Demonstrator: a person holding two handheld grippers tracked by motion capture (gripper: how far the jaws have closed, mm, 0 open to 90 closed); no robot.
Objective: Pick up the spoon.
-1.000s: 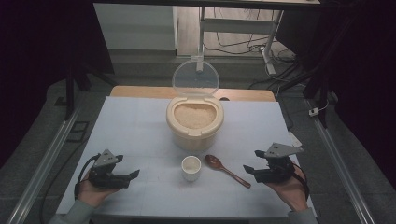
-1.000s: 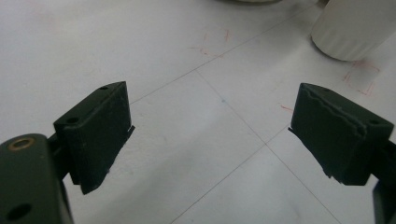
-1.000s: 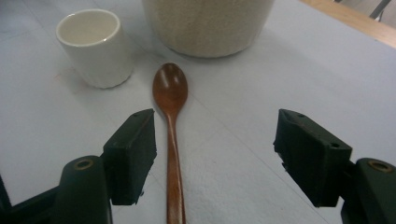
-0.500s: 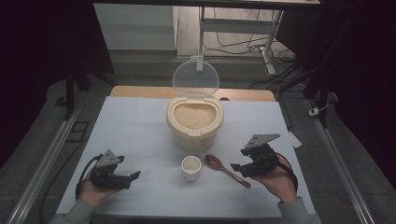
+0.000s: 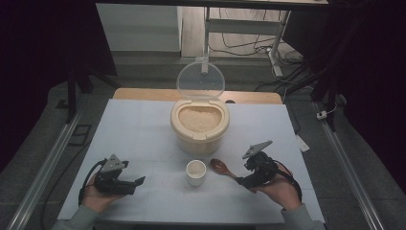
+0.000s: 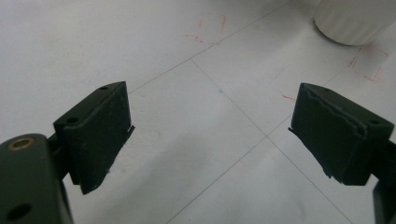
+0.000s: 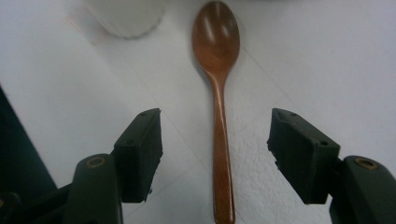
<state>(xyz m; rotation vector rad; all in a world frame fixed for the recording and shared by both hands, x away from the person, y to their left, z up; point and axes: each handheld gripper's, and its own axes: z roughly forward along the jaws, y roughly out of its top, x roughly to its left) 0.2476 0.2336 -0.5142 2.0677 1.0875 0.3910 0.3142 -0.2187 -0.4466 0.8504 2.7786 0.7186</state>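
1. Your right gripper (image 7: 215, 156) straddles the wooden spoon (image 7: 218, 107) handle, apparently lined up for a pickup; jaws spread wide, touching nothing.
2. The spoon lies flat beside the small cup (image 5: 196, 171), near the open rice container (image 5: 199, 125).
3. Your left gripper (image 6: 210, 140) hovers over bare table (image 6: 140, 51), jaws spread and empty.

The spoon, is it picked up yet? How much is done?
Done: the rice bin's lid is open. In hand: the right tool is open, its jaws on either side of the spoon, which lies on the table. Left: the cup looks empty, so grabbing and scooping likely remain. The left tool is open.
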